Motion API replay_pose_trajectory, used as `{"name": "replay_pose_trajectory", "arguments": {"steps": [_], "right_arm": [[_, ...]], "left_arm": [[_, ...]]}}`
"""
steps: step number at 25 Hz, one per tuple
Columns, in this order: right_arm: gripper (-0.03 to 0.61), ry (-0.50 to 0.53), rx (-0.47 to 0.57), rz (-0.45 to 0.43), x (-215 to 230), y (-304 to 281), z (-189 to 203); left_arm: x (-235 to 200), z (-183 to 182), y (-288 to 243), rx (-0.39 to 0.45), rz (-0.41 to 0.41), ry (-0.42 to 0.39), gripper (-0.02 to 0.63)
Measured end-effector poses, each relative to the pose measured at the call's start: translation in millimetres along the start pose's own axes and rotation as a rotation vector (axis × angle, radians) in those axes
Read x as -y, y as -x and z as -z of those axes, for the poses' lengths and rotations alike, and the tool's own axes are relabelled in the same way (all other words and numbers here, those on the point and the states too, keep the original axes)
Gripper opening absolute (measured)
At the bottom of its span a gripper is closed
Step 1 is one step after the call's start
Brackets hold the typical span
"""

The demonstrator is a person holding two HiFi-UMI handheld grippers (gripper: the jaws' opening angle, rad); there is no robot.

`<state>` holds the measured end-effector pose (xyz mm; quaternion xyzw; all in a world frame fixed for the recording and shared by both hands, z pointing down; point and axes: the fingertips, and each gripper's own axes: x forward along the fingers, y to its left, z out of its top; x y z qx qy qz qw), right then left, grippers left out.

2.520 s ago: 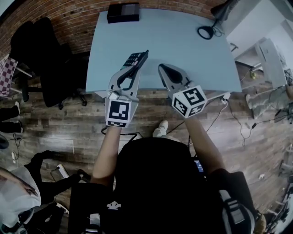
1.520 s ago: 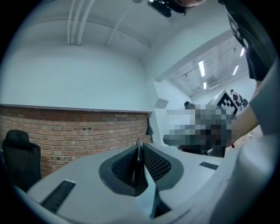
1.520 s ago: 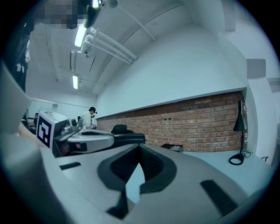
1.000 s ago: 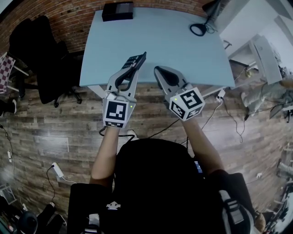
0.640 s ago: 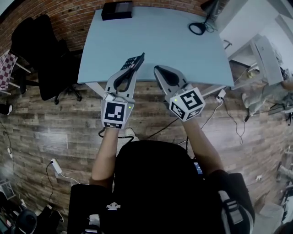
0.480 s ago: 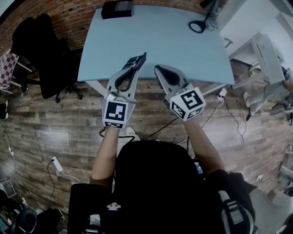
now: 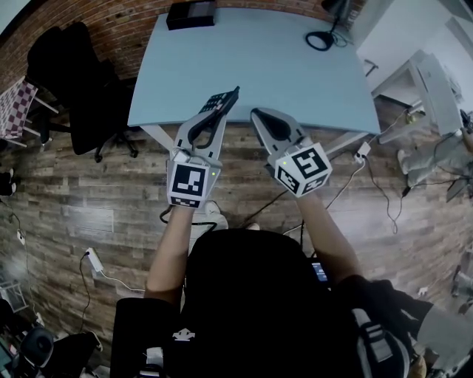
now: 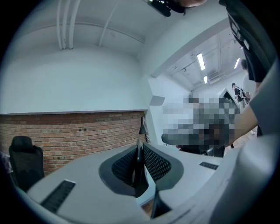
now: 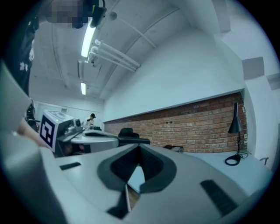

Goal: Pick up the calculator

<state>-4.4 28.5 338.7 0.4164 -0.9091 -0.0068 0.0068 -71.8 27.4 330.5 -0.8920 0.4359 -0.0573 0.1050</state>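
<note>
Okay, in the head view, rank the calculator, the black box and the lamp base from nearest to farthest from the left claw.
1. calculator: clamped in the left claw itself, over the table's near edge.
2. black box: far left corner of the table, roughly straight ahead.
3. lamp base: far right corner, diagonally across.

A pale blue table (image 7: 295,66) sits at twelve o'clock against a brick wall (image 7: 111,22). A black office chair (image 7: 81,88) stands at ten o'clock on wood-plank floor (image 7: 96,192), a lamp (image 7: 320,40) at one.
</note>
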Motion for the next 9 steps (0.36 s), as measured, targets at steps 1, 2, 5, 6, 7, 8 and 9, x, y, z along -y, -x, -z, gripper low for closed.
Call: {"name": "replay_pose_trajectory", "arguments": {"steps": [1,2,5,6,7,8,9], "right_arm": [[0.005,0.001,0.001,-0.001,-1.9,2.2,0.4],[0.005,0.003,0.002,-0.003,-3.7,4.1,0.5],[0.005,0.004,0.009,-0.004,-7.1,8.0,-0.8],[0.005,0.004,0.009,-0.002,-7.5,9.5,-1.1],[0.005,0.004,0.010,0.000,-7.8,11.0,-1.4],[0.005,0.004,0.012,0.002,-8.0,12.6,-1.6],[0.005,0.004,0.012,0.004,-8.3,14.2,-1.8]], "left_arm": [[2.1,-0.6,2.5,0.002,-0.003,0.001,0.051],[3.5,-1.1,4.7,0.004,-0.007,0.002,0.051],[5.7,-2.4,9.1,0.007,-0.017,0.005,0.051],[6.6,-2.9,10.3,0.007,-0.018,0.005,0.051],[7.7,-3.5,11.5,0.006,-0.020,0.006,0.051],[8.8,-4.0,12.8,0.006,-0.021,0.006,0.051],[9.9,-4.6,14.1,0.006,-0.022,0.006,0.051]]}}
